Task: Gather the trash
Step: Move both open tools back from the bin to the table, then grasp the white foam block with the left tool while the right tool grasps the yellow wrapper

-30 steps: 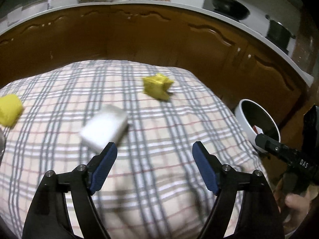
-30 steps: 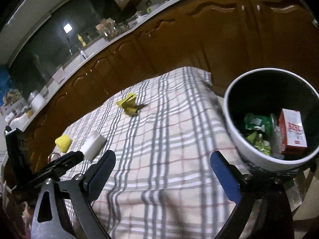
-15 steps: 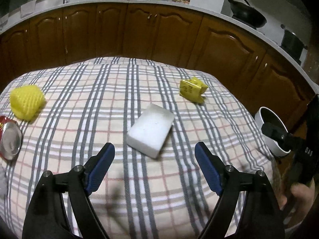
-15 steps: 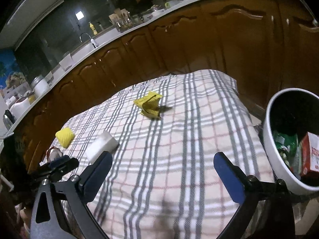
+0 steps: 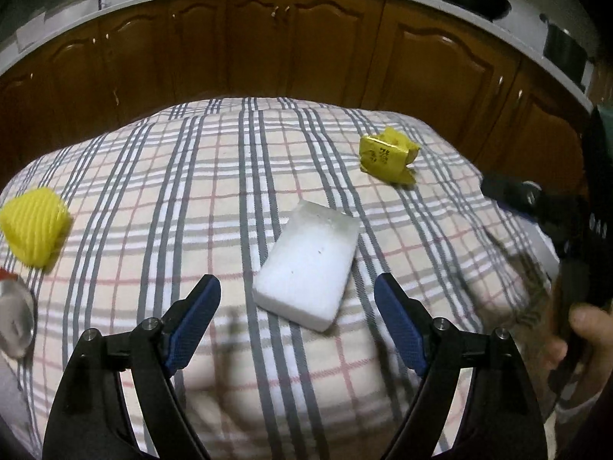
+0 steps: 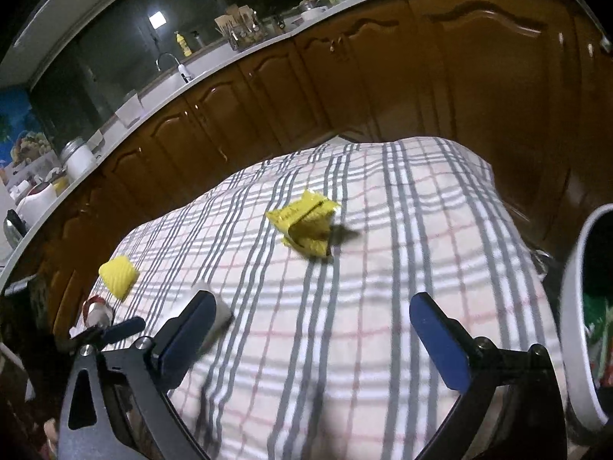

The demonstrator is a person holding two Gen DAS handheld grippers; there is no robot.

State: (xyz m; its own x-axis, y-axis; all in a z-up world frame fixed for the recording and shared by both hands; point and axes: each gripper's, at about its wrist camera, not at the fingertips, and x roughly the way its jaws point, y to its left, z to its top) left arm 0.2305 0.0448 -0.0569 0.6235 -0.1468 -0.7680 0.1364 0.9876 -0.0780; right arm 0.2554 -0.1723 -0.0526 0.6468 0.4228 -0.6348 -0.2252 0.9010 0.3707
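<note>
A white foam block (image 5: pixel 308 262) lies on the plaid tablecloth (image 5: pixel 214 176), just ahead of my open, empty left gripper (image 5: pixel 297 299). A crumpled yellow wrapper (image 5: pixel 387 159) lies at the far right; it also shows in the right wrist view (image 6: pixel 306 226), ahead of my open, empty right gripper (image 6: pixel 310 322). A yellow foam net (image 5: pixel 34 226) sits at the left edge, with a crushed red can (image 5: pixel 13 316) below it. The white bin (image 6: pixel 578 314) holding trash is at the right. The block (image 6: pixel 214 310) is partly hidden behind the right gripper's left finger.
Dark wooden cabinets (image 5: pixel 306 50) with a white counter curve behind the table. The right gripper and the hand holding it (image 5: pixel 567 237) sit at the right of the left wrist view. The table drops off at its right edge beside the bin.
Both grippers swung left, away from the bin, which now sits at the right edge of the right view. The foam block moved from left of centre to between the left gripper's fingers.
</note>
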